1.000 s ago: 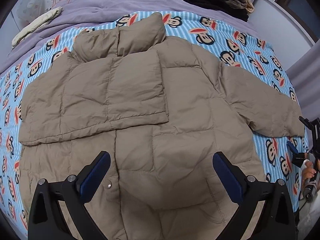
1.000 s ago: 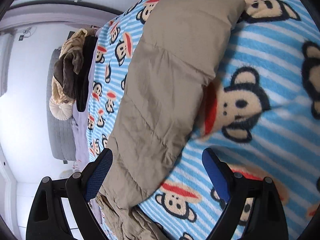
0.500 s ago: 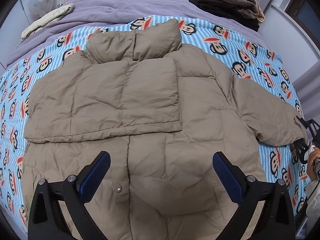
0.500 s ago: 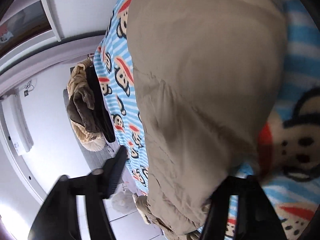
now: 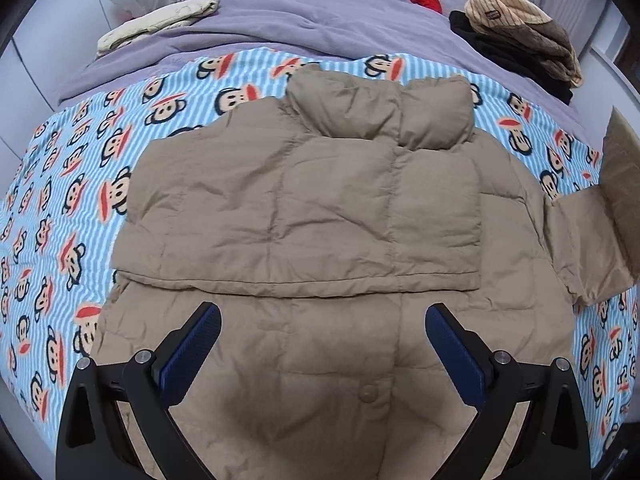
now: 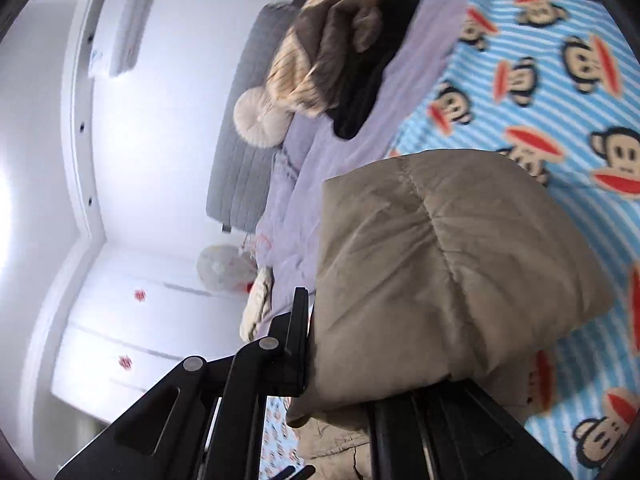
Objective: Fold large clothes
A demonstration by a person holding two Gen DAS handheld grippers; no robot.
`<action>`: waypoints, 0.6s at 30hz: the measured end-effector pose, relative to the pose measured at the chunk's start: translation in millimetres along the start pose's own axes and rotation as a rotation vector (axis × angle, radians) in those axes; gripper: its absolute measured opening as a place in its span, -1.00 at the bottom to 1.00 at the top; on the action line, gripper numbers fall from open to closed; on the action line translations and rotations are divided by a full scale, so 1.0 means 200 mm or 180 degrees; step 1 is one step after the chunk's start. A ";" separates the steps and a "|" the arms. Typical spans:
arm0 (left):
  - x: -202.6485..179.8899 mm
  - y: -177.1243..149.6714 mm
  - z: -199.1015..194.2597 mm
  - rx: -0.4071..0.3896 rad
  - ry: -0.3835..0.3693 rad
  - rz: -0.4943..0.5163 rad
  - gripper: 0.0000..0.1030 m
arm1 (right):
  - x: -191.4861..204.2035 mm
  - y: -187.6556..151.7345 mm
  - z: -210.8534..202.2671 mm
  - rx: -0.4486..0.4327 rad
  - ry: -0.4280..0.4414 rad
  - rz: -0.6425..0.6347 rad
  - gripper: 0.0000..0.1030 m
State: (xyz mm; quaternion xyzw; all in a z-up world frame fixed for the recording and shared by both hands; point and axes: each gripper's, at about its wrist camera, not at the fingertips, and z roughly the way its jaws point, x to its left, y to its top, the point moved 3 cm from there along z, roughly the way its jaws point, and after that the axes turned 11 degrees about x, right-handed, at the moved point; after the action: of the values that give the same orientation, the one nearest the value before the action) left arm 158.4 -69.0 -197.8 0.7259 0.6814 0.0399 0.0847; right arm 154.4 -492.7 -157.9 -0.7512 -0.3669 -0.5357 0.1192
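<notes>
Since a second ago the right tool (image 6: 340, 364) has closed on the jacket's sleeve (image 6: 440, 264) and lifted it off the bed (image 5: 248, 20), its length running inward toward the jacket (image 5: 320, 208), where the left tool (image 5: 323, 350) hangs open.

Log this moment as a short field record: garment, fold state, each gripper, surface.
garment: tan quilted puffer jacket, laid flat
fold state: one sleeve lies folded across the chest; the other sleeve is lifted
left gripper: open, above the jacket's lower front
right gripper: jaws have just been closing, now clamped on the lifted sleeve's cuff
surface: blue striped monkey-print blanket
</notes>
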 end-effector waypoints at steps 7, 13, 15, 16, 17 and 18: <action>0.35 -0.01 0.00 -0.0052 0.0154 -0.0260 0.99 | 0.46 -0.46 0.74 0.0843 -0.0630 -0.1236 -0.83; 0.60 -0.04 -0.01 -0.0105 0.0162 -0.0491 0.99 | 0.27 -0.83 1.17 0.1505 -0.1162 -0.1267 -0.82; 0.65 -0.05 0.00 -0.0101 0.0166 -0.0532 0.99 | 0.18 -0.90 1.25 0.1692 -0.1291 -0.1184 -0.76; 0.67 -0.05 0.01 -0.0096 0.0164 -0.0543 0.99 | 0.14 -0.93 1.26 0.1752 -0.1325 -0.1134 -0.76; 0.68 -0.06 0.02 -0.0087 0.0161 -0.0550 0.99 | 0.10 -0.95 1.27 0.1789 -0.1387 -0.1095 -0.75; 0.68 -0.07 0.03 -0.0074 0.0157 -0.0554 0.99 | 0.08 -0.97 1.26 0.1799 -0.1461 -0.1073 -0.75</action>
State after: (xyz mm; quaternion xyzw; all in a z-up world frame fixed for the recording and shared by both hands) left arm 155.8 67.7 -214.1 0.6617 0.7433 0.0582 0.0794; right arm 205.8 -204.9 -286.4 -0.7182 -0.6350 -0.2440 0.1466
